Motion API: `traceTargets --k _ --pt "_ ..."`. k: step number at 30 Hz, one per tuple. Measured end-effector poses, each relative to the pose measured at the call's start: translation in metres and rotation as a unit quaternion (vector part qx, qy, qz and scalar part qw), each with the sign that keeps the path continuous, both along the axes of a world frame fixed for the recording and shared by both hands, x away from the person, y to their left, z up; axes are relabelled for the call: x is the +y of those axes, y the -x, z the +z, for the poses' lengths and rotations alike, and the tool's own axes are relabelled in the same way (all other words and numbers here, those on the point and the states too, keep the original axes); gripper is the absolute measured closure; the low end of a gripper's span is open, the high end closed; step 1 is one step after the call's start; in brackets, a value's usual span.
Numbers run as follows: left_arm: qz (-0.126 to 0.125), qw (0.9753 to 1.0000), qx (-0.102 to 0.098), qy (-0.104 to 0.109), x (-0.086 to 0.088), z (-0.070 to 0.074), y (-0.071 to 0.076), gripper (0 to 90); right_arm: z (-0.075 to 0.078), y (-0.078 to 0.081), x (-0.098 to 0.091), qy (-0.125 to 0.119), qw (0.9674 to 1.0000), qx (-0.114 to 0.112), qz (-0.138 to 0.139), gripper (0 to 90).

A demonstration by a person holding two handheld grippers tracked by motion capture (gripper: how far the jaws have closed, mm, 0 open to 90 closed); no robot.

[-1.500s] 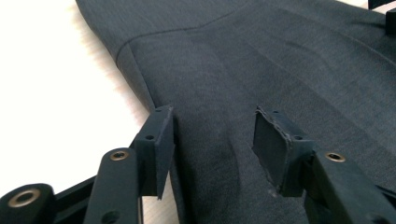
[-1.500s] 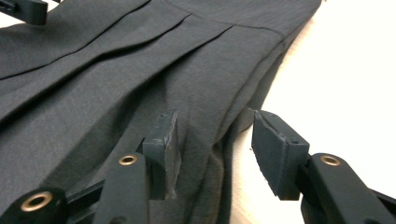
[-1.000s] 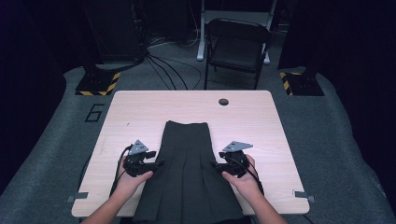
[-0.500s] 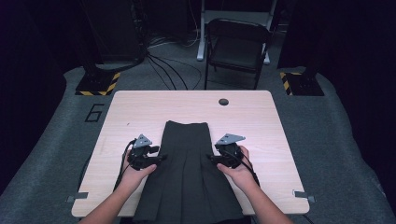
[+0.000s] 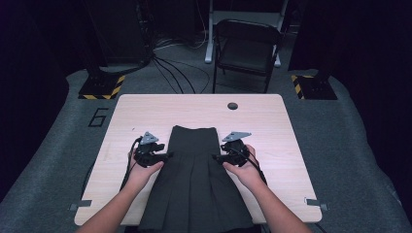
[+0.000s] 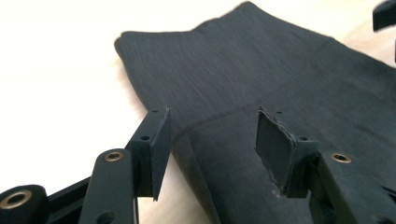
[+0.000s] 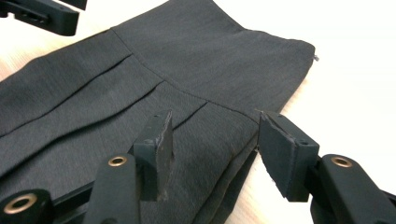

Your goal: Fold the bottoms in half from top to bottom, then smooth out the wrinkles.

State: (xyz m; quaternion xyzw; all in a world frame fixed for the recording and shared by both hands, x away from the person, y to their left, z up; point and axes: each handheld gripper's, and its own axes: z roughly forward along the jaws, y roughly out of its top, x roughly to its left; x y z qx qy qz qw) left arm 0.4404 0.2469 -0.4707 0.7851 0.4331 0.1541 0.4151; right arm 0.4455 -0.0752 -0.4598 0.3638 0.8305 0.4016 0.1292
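Two open tools, left tool (image 5: 163, 156) and right tool (image 5: 217, 157), straddle the skirt's (image 5: 194, 184) side edges (gripping nothing yet), so both should pinch evenly before lifting.

Both forearms enter from the lower edge of the high view and converge slightly forward. Left hand (image 5: 142, 170) carries the left gripper (image 5: 167, 156), its tip aimed inward toward the opposite gripper; jaws parted, pads (image 6: 161, 140) facing each other across a clear gap. Right hand (image 5: 245, 170) carries the right gripper (image 5: 215, 158), mirrored, tip aimed inward; jaws likewise parted, pads (image 7: 280, 149) apart. Grey three-cornered plates sit uppermost on each
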Motion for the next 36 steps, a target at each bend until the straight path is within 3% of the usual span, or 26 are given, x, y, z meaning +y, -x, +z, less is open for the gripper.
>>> traceTargets --k 4,7,10,14,21,25,30,36 --pt "0.002 1.0000 0.004 -0.001 -0.002 0.000 -0.007 46.0 0.000 -0.004 0.001 -0.005 1.0000 0.008 0.001 46.9" --pt "0.004 1.0000 0.001 0.003 -0.003 0.001 -0.014 46.1 -0.002 -0.008 0.004 0.005 0.9999 0.001 0.010 48.1" --pt "0.011 0.9999 -0.009 -0.007 -0.006 0.001 -0.022 45.9 -0.004 -0.011 0.006 0.011 0.9999 0.003 0.012 50.1" --pt "0.017 0.9997 -0.006 -0.016 -0.009 0.003 -0.032 46.0 -0.008 -0.013 0.009 0.010 0.9999 0.002 0.013 51.2" --pt "0.017 0.9997 0.002 -0.016 -0.013 0.005 -0.048 45.4 -0.017 -0.018 0.013 0.032 0.9994 -0.006 0.014 52.7" --pt "0.011 0.9998 -0.004 -0.013 -0.017 0.006 -0.054 44.3 -0.022 -0.021 0.013 0.042 0.9991 -0.005 0.010 54.5" --pt "0.008 0.9995 0.004 -0.029 -0.020 0.004 -0.062 42.4 -0.031 -0.023 0.013 0.054 0.9985 0.004 0.006 56.2" --pt "0.019 0.9993 0.006 -0.032 -0.019 0.000 -0.070 41.6 -0.036 -0.023 0.013 0.066 0.9977 0.003 0.012 56.3"
